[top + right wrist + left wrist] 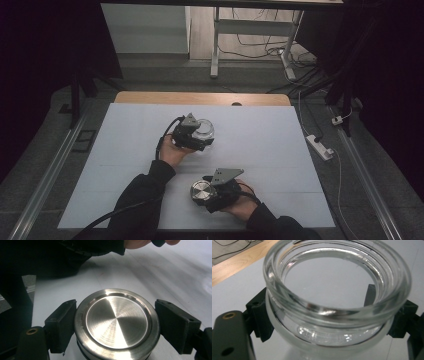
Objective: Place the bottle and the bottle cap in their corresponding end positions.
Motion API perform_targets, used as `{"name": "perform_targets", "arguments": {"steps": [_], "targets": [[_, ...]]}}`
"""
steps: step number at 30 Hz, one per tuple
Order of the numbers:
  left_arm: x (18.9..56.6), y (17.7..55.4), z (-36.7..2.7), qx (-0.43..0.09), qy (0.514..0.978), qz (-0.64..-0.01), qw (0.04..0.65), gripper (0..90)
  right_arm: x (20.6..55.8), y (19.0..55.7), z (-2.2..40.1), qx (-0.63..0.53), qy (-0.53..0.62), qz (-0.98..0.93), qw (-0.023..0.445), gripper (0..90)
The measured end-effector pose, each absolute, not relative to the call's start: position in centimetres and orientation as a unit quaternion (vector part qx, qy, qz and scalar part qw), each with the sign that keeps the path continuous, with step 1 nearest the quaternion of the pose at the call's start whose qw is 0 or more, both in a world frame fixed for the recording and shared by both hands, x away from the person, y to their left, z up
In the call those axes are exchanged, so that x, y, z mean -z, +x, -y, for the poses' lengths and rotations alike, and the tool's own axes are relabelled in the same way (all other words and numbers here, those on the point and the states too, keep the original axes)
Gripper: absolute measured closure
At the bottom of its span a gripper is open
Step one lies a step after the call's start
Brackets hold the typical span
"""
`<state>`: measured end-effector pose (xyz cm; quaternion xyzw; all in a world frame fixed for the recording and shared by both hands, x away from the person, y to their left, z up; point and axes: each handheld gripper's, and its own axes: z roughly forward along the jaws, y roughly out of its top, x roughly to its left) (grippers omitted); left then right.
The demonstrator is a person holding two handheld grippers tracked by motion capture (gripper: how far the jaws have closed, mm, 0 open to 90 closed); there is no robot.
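Observation:
A clear glass jar (337,297) without a lid sits between the black jaws of my left gripper (334,317), which is shut on its neck. From above, the glass jar (205,130) and left gripper (200,137) are near the middle of the white table. A round brushed-metal lid (117,323) lies flat on the table, and my right gripper (117,326) is shut on its rim, one pad on each side. In the high view the metal lid (201,192) and right gripper (212,195) are close to the table's near edge.
The white table top (280,150) spreads around both hands, with a wooden strip (200,98) at its far edge. A dark sleeve (50,257) crosses the back of the right gripper view. A power strip (320,146) and cables lie on the floor at right.

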<state>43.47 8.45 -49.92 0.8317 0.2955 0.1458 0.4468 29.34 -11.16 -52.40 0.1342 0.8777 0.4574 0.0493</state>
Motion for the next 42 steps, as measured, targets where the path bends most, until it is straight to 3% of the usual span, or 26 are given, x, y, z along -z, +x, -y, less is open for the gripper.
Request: {"name": "perform_targets", "arguments": {"steps": [30, 42], "targets": [[51.9, 43.7, -8.8, -0.141, 0.833, -0.313, 0.434, 15.1, 53.8, 30.2, 9.9, -0.409, 0.145, -0.900, 0.047, 19.0], [51.6, 43.5, -9.0, -0.135, 0.838, -0.319, 0.423, 11.7, 53.9, 30.0, 9.7, -0.403, 0.146, -0.903, 0.039, 10.4]]}}
